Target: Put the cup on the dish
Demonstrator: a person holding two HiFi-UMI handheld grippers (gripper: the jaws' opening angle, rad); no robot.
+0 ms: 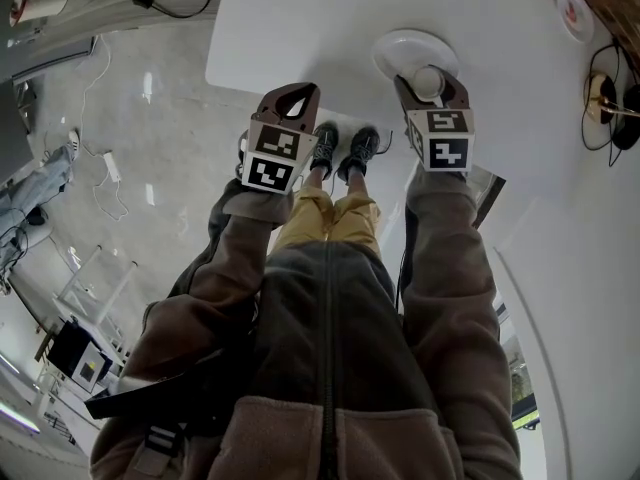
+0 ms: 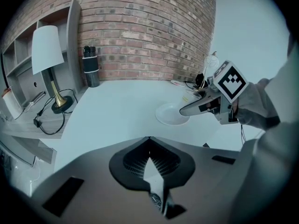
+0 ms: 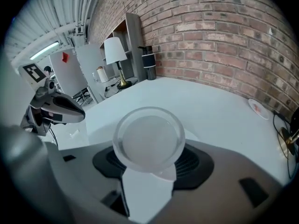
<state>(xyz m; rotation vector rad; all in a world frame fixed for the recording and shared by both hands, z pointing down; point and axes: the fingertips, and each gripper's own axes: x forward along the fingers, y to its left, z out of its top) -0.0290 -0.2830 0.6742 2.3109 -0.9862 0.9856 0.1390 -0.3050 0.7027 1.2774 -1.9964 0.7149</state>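
A person standing at a white table (image 1: 300, 18) holds a clear cup (image 3: 148, 139) in the right gripper (image 1: 430, 88), whose jaws are spread wide around the cup's sides and grip it with the open mouth up. From above, the cup sits over the near part of the white dish (image 1: 400, 46), which lies on the table in front of a brick wall (image 2: 140, 31). The left gripper's camera confirms that the right gripper's tip is over the dish. No view shows whether the cup's base touches the dish or hangs just above it. The left gripper (image 1: 297, 92) waits at the table's near edge, well to the side of the dish, its jaws closed tip to tip with nothing between them. The task looks close to its end: the cup has been picked up and brought to the dish. What appears to remain is seating it flat, opening the jaws and drawing the right gripper clear without tipping it.
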